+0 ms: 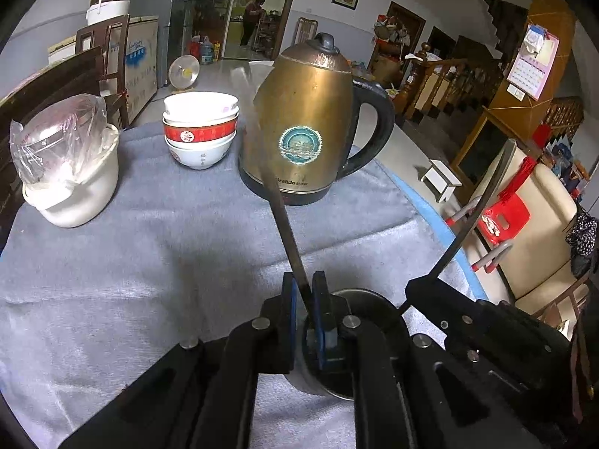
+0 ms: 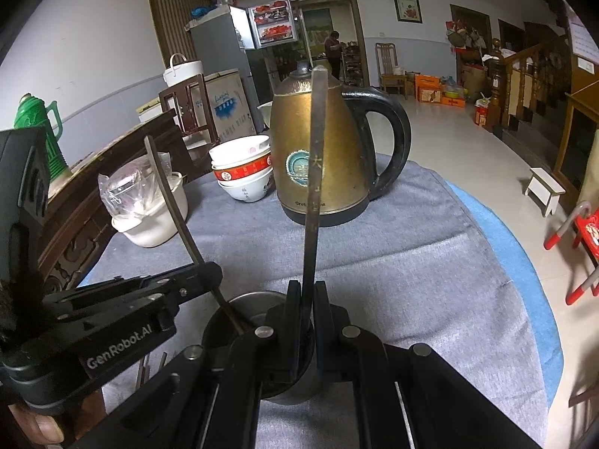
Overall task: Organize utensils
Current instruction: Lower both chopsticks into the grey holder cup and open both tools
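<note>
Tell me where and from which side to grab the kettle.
Grip the kettle by its black loop handle, coming from the right, open side of the table. The handle juts out that way, the rounded body is too wide, and the stacked bowls crowd its left.

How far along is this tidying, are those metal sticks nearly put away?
Nearly. The left gripper and right gripper each clamp one utensil handle whose lower end already sits in the metal cup. Left: letting go. More sticks seem to lie beside the cup, possibly still to collect.
</note>
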Demonstrator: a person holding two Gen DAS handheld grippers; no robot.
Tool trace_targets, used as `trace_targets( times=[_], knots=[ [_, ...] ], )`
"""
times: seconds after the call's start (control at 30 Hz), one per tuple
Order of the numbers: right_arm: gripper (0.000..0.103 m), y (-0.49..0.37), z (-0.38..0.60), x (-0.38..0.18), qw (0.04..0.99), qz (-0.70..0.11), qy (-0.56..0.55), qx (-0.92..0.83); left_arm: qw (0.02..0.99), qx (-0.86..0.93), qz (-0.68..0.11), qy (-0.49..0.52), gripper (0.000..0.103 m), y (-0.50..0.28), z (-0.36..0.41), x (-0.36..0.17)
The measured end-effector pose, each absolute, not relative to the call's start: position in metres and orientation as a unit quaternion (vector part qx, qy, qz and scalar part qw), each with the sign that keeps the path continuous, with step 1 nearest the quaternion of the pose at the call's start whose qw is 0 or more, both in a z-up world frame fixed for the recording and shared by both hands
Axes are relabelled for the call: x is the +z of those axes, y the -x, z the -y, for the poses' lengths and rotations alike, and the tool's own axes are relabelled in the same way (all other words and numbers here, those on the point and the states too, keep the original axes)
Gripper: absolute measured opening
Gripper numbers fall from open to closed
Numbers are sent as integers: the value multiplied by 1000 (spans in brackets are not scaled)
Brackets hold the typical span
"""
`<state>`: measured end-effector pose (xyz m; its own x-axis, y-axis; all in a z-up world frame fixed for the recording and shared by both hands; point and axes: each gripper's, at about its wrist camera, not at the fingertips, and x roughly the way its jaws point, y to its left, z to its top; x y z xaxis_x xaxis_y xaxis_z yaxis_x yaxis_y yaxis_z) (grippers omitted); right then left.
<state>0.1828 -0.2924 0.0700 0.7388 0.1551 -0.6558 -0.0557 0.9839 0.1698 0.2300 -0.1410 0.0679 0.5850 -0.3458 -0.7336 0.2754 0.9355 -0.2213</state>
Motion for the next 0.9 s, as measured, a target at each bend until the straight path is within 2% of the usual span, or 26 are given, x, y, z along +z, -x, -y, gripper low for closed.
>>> trace_targets(
  times=[0.3,0.37,0.53,0.57,0.63,0.67,0.7,0.77,0.9],
  knots=[
    [8,-184,291,68,929,-361,-68,53,889,-173,-423,42,11,-230,140,69],
    [8,-184,291,68,929,-361,-67,53,890,-166,-424,39,19,-231,139,68],
    [9,-186,292,68,926,-369,-67,45,894,-156,-417,52,51,-226,130,76],
    [11,-186,292,69,925,-372,-67,44,896,-153,-414,55,53,-225,127,78],
    [19,-186,293,70,924,-376,-68,38,899,-150,-405,64,60,-220,119,85],
    [31,-185,293,72,924,-374,-68,34,901,-150,-403,66,60,-218,116,88],
    [50,-183,295,74,925,-371,-70,33,902,-149,-399,69,61,-216,111,92],
    [77,-177,299,82,930,-357,-81,31,905,-147,-391,77,65,-209,101,101],
    [78,-163,309,103,938,-331,-96,19,911,-142,-377,88,67,-195,80,115]
  ],
)
